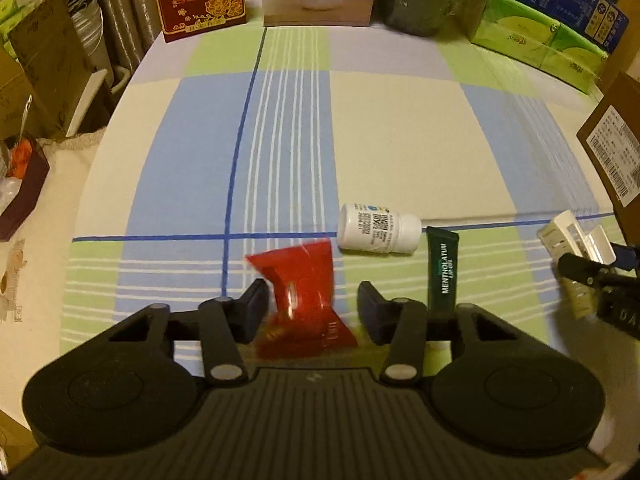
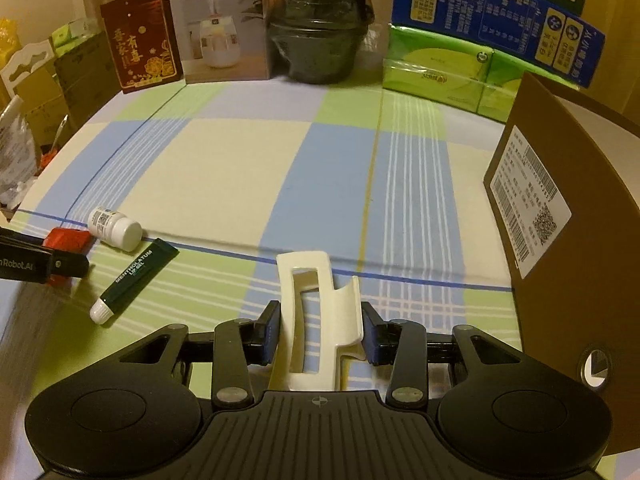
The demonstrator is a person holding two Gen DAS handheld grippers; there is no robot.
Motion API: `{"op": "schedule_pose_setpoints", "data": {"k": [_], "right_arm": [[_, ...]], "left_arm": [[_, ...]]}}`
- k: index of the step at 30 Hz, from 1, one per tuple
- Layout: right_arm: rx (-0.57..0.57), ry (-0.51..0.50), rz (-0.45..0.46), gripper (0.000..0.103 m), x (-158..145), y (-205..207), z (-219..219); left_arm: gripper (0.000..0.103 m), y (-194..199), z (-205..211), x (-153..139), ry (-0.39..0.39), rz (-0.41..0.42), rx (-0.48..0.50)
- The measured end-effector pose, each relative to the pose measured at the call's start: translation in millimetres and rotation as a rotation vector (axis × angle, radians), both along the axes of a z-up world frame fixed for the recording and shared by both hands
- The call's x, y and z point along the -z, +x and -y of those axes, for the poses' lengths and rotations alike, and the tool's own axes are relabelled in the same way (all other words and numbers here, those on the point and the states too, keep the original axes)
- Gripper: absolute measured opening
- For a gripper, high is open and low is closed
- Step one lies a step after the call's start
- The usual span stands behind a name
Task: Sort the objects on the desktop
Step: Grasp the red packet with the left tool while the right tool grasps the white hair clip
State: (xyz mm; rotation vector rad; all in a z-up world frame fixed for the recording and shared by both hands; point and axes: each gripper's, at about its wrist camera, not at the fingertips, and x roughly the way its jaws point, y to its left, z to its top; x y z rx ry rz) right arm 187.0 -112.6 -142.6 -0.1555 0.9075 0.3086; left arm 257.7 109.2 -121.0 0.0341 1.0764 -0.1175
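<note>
Grippers sit at the near edge of the checked tablecloth (image 2: 232, 168). The left gripper (image 1: 312, 308) straddles a red sachet (image 1: 300, 280); only its left pad appears to touch, so a grip is not yet sure. The right gripper (image 2: 320, 328) is pinched on a cream hair claw clip (image 2: 308, 312), long axis pointing away. Between them lie a green lip-gel tube (image 2: 138, 280) and, farther, a toppled white pill bottle (image 2: 114, 228).

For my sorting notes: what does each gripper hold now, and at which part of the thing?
The left gripper has the red packet between its fingers at mid-body, contact unclear. The right gripper clamps the white hair claw clip across its sides.
</note>
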Motion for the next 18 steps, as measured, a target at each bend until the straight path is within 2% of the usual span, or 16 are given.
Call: {"op": "schedule_pose_setpoints", "data": {"k": [1, 2, 3, 18], "right_arm": [[-0.002, -0.004, 0.0, 0.038, 0.2, 0.1, 0.7], [-0.004, -0.008, 0.001, 0.038, 0.3, -0.1, 0.7], [-0.007, -0.012, 0.002, 0.038, 0.3, -0.3, 0.8], [-0.021, -0.011, 0.007, 0.038, 3.7, -4.4, 1.3]], "left_arm": [[0.038, 0.4, -2.3, -0.1, -0.006, 0.001, -0.002], [0.029, 0.9, -4.4, -0.5, -0.008, 0.005, 0.0], [0.027, 1.4, -6.1, -0.6, -0.006, 0.008, 0.004], [0.026, -5.8, -12.5, -1.6, -0.002, -0.004, 0.019]]}}
